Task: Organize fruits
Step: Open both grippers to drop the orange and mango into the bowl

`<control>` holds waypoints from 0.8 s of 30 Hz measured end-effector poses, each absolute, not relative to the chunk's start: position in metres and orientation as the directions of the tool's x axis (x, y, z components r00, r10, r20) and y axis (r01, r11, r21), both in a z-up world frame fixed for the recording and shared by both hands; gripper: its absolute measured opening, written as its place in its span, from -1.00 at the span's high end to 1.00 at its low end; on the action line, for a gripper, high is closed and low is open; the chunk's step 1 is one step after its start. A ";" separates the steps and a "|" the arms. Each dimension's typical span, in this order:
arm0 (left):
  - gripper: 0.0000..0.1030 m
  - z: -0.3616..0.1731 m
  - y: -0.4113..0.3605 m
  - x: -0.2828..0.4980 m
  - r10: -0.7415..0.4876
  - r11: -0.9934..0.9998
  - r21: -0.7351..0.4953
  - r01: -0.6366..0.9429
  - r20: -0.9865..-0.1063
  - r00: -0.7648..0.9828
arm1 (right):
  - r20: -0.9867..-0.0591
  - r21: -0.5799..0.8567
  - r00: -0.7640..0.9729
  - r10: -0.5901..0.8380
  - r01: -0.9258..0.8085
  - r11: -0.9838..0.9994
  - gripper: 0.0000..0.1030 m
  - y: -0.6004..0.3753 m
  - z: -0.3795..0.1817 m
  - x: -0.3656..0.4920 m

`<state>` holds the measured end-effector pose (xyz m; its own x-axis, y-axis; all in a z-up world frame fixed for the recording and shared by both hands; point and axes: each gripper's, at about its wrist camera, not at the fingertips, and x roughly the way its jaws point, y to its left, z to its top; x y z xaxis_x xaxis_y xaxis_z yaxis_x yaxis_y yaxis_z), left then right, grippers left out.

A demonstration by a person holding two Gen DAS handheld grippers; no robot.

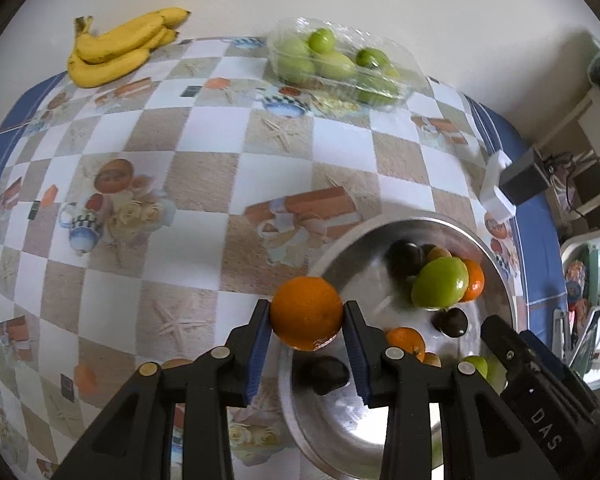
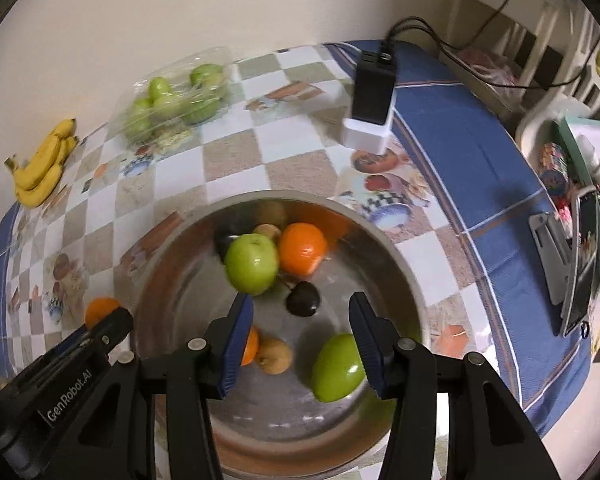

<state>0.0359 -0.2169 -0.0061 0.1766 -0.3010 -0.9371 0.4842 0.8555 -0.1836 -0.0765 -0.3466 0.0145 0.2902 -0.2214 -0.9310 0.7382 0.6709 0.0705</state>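
My left gripper (image 1: 305, 309) is shut on an orange (image 1: 305, 322), held over the near-left rim of the metal bowl (image 1: 331, 256). The bowl (image 2: 395, 248) holds a green apple (image 2: 252, 264), an orange (image 2: 301, 253), a dark round fruit (image 2: 303, 299), a brown fruit (image 2: 274, 355), another green apple (image 2: 337, 368) and a partly hidden orange (image 2: 251, 346). My right gripper (image 2: 300, 301) hangs open above the bowl's middle with nothing between its pads. The right wrist view shows the left gripper (image 2: 106, 326) with its orange (image 2: 100, 307) beside the bowl's left rim.
Bananas (image 1: 116, 48) lie at the far left of the checked tablecloth (image 1: 204, 184). A clear plastic tray of green fruit (image 1: 339, 64) stands at the back. A black box on a white base (image 2: 373, 96) sits behind the bowl to the right. Beyond the table's right edge is clutter (image 2: 579, 216).
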 end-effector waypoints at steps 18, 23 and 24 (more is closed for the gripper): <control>-0.05 -0.015 -0.230 0.028 -0.327 0.833 -0.230 0.503 -0.938 0.112 | -0.941 0.027 0.243 -0.235 0.746 0.665 0.00 -0.347 0.003 -0.078; -0.05 -0.010 -0.229 0.029 -0.339 0.830 -0.239 0.504 -0.934 0.116 | -0.941 0.032 0.245 -0.233 0.750 0.661 0.00 -0.347 0.002 -0.078; -0.06 -0.007 -0.228 0.029 -0.337 0.832 -0.234 0.503 -0.934 0.122 | -0.941 0.032 0.246 -0.233 0.750 0.660 0.00 -0.347 0.002 -0.078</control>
